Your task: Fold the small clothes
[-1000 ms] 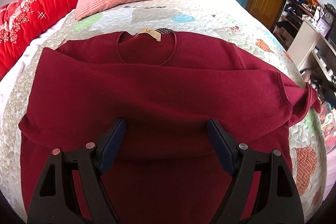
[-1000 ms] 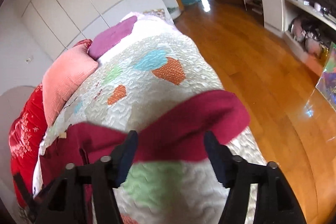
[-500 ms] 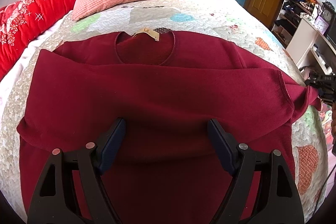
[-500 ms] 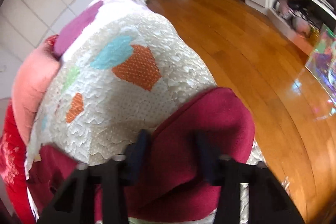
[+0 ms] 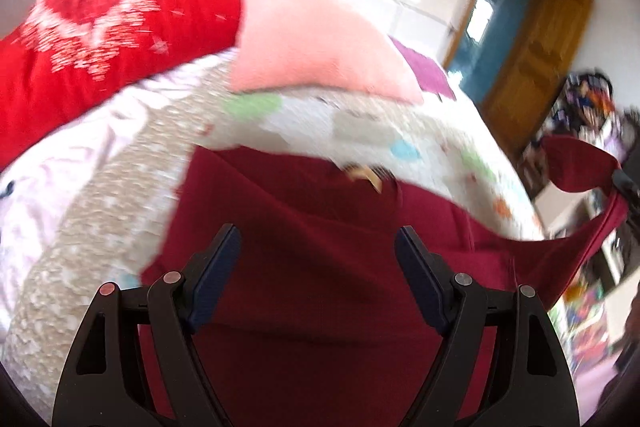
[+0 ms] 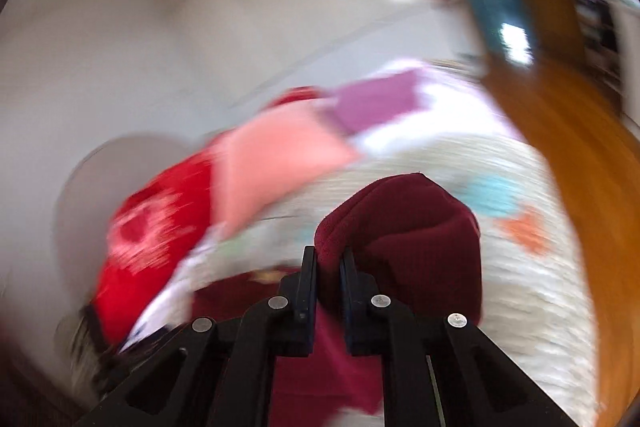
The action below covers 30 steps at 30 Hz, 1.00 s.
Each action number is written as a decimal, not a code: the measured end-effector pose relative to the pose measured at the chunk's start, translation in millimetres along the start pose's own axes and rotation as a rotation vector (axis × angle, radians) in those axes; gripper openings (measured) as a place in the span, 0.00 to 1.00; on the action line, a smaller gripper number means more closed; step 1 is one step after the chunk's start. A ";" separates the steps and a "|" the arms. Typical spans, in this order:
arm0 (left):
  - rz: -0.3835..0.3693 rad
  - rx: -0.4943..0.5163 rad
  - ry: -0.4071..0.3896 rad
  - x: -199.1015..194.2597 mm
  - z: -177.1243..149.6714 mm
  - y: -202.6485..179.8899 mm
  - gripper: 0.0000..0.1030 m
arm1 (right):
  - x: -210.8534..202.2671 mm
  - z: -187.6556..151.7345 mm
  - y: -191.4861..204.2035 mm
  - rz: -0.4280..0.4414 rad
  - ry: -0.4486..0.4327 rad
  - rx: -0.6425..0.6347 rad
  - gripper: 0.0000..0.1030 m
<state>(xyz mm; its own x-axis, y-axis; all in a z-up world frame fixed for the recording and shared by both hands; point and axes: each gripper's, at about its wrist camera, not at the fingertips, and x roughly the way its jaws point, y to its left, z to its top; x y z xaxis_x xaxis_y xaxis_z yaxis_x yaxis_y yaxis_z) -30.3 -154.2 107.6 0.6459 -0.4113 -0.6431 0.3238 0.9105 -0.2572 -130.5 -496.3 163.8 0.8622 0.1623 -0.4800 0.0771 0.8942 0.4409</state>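
The right gripper (image 6: 327,259) is pinching the sleeve end (image 6: 416,227) of the dark red sweater (image 5: 320,267), its jaws clamped tight on the fabric and holding it lifted off the quilted bedspread (image 5: 380,123). The left gripper (image 5: 318,247) is hovering with jaws spread wide and empty over the sweater's body, which is lying across the bed below a pink pillow (image 5: 312,55) and a red cushion (image 5: 104,39).

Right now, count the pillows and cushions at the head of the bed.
3 visible. Red star-patterned cushion at far left, pink pillow beside it in the middle, purple cushion partly hidden behind the pink one's right end. Blur may hide others.
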 end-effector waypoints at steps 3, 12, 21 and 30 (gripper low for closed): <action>0.025 -0.046 -0.026 -9.3 5.1 23.9 0.78 | 38.9 -17.8 67.4 0.184 0.058 -0.120 0.10; 0.071 -0.094 0.017 2.6 -6.6 65.6 0.78 | 119.4 -104.1 84.6 0.149 0.362 -0.159 0.49; 0.068 0.029 0.104 68.0 4.6 29.7 0.78 | 78.2 -105.6 30.8 0.000 0.310 -0.118 0.49; 0.077 0.109 0.196 134.6 20.1 -0.5 0.37 | 52.8 -102.7 -5.4 -0.036 0.266 -0.035 0.50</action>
<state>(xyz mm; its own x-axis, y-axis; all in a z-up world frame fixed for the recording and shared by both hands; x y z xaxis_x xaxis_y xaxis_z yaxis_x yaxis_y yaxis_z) 70.3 -210.9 35.7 0.5282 -0.3152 -0.7884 0.3588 0.9244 -0.1292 -136.9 -449.8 58.1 0.6968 0.2304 -0.6793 0.0835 0.9145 0.3959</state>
